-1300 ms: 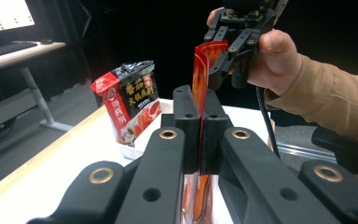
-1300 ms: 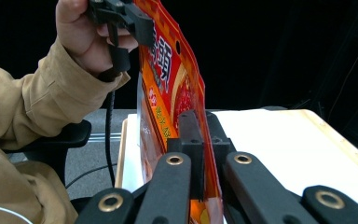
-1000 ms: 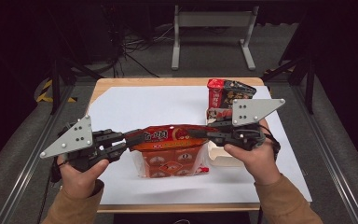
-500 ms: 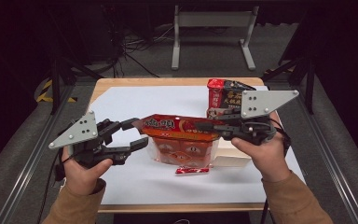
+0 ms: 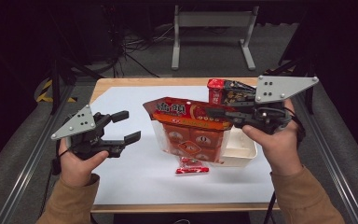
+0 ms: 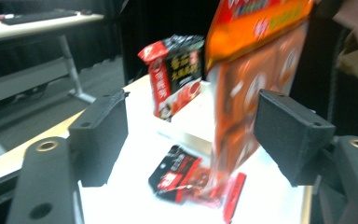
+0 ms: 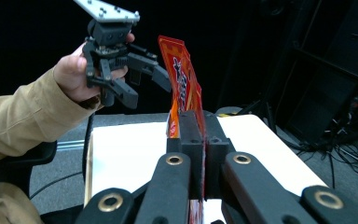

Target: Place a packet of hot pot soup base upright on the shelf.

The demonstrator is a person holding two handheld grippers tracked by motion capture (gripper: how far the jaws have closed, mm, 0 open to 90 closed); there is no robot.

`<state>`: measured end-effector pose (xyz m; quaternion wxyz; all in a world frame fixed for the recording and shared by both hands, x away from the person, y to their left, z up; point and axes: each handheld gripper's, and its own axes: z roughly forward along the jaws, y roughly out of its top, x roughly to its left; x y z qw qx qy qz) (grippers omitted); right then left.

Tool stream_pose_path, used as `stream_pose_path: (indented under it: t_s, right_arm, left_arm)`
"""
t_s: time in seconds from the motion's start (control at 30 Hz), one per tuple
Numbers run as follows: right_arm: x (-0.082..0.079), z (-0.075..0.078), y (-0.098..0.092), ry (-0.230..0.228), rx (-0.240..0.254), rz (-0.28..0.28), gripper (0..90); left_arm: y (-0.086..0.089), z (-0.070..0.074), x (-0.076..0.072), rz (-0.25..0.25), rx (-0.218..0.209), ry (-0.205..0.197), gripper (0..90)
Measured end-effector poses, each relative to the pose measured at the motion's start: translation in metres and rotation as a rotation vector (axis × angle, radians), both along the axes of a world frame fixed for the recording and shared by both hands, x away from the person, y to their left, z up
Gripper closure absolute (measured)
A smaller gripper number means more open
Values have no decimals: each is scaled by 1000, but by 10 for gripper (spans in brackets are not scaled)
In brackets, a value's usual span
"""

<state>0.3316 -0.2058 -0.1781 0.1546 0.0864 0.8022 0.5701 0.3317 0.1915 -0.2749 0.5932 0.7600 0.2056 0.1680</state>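
At centre frame in the high view, the right gripper [image 5: 213,112] lifts a large orange-and-red plastic snack bag [image 5: 189,130] by its top edge, fingers clenched on the seal, as the right gripper view confirms [image 7: 199,154]. The left gripper [image 5: 127,126], at the lower left of the frame, has just let go: its fingers have been opening over the last second and now stand released, clear of the bag, which a second ago lay lower and was held from both sides. A small red sachet [image 5: 192,166] lies on the white sheet of the bench [image 5: 135,177] below the bag's mouth, beside the white tray [image 5: 240,151]; it likely dropped out, suggesting the bag is being emptied.
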Motion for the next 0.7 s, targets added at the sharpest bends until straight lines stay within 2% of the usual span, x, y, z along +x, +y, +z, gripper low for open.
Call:
stream_pose_path:
  t_s: [0.07, 0.17, 0.27, 0.7]
  right_arm:
    - [1, 2, -4, 1, 4, -16, 898]
    - [4, 5, -9, 0, 8, -42, 898]
    - [7, 7, -14, 2, 11, -65, 898]
    - [18, 17, -34, -12, 10, -148, 898]
  left_arm:
    - [1, -4, 5, 24, 22, 16, 242]
    - [3, -8, 10, 31, 21, 39, 230]
    - [4, -11, 14, 38, 23, 37, 214]
    - [13, -27, 33, 79, 37, 97, 184]
